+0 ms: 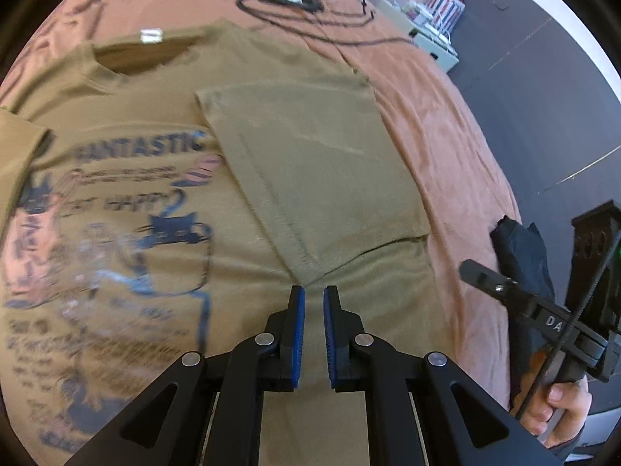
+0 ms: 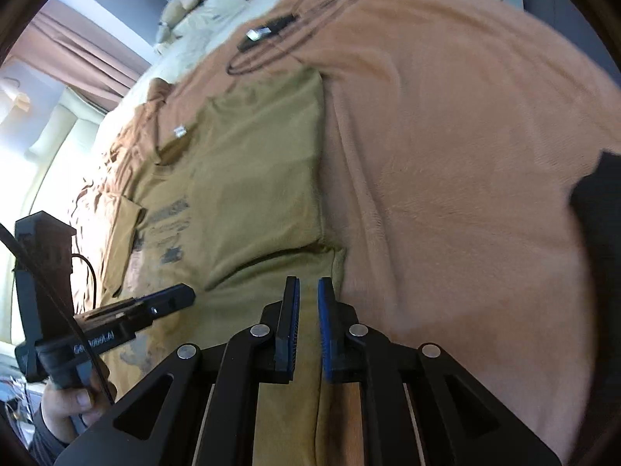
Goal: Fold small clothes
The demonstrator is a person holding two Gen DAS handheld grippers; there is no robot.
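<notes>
Blue-padded and nearly closed on nothing, the left gripper (image 1: 314,291) and right gripper (image 2: 308,283) hover low-centre over the olive T-shirt (image 1: 163,124), one side already folded inward, so the opposite sleeve likely needs pinching next; no containers show on the orange blanket (image 2: 446,136).

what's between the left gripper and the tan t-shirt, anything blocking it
Nothing visible. The left gripper, jaws nearly shut and empty, hangs right over the tan t-shirt, by its folded-in sleeve. The black cable lies on the orange blanket beyond the collar.
</notes>
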